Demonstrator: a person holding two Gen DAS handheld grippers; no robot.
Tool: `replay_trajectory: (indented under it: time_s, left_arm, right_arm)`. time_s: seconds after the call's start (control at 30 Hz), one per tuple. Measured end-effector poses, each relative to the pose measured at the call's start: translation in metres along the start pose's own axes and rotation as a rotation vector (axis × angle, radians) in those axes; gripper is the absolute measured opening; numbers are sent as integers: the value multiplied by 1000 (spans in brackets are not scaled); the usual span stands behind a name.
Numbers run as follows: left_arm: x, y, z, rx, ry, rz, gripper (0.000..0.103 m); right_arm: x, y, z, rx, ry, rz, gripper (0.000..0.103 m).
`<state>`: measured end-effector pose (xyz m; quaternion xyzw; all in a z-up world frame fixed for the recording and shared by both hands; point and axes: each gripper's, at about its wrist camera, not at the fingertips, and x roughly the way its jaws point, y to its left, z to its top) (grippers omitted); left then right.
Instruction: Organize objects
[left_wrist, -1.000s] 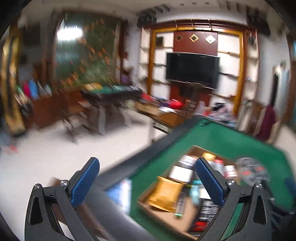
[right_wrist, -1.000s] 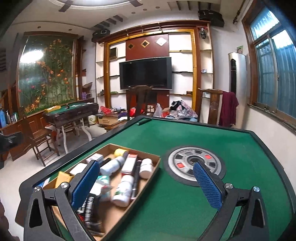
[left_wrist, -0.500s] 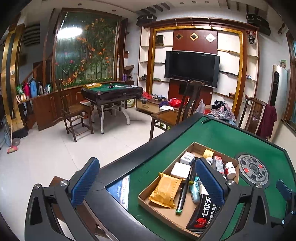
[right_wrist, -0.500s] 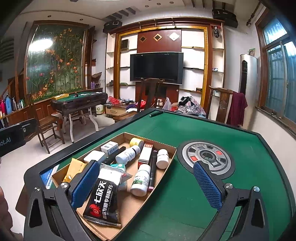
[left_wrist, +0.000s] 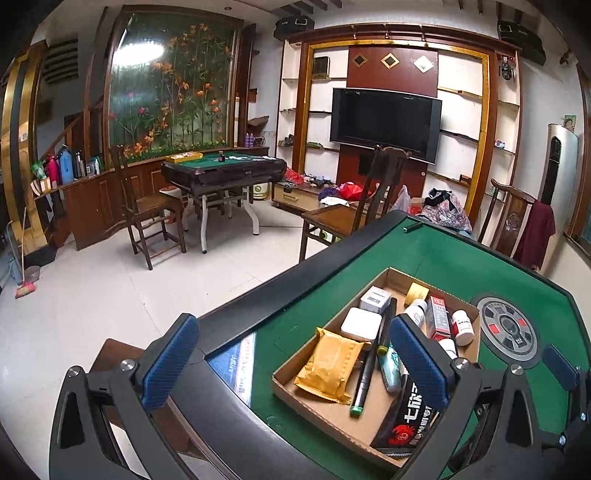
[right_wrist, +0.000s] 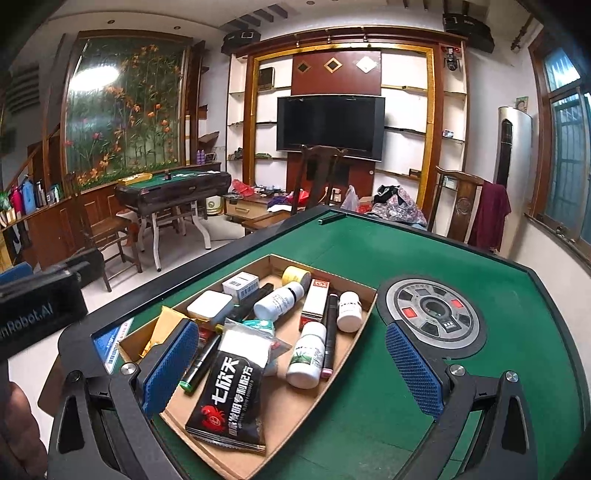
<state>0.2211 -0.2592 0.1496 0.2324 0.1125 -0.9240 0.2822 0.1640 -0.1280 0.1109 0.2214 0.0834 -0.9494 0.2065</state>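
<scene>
A shallow cardboard tray lies on the green felt table, packed with several items. Among them are a black sachet, a yellow padded packet, white bottles, a red-and-white box, a flat white case and a black pen. My right gripper hovers open above the tray's near end. My left gripper hangs open over the table's left rim, beside the tray. Nothing is between either pair of fingers.
A round grey control dial sits in the felt right of the tray. The table has a raised black rim. A blue leaflet lies at the near-left corner. Wooden chairs stand behind the table, a second green table farther off.
Both grippers have drawn back and steadied, so the tray now sits lower and nearer in each view. The left view swung from a blurred sweep to a still look over the table's left rim.
</scene>
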Motion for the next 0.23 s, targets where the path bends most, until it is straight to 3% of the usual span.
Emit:
replay_trajectory:
  time_s: [0.23]
  left_arm:
    - [4,-3,-6,13,3,3,103]
  right_arm:
    - [1,4,4,-7,4,-17,103]
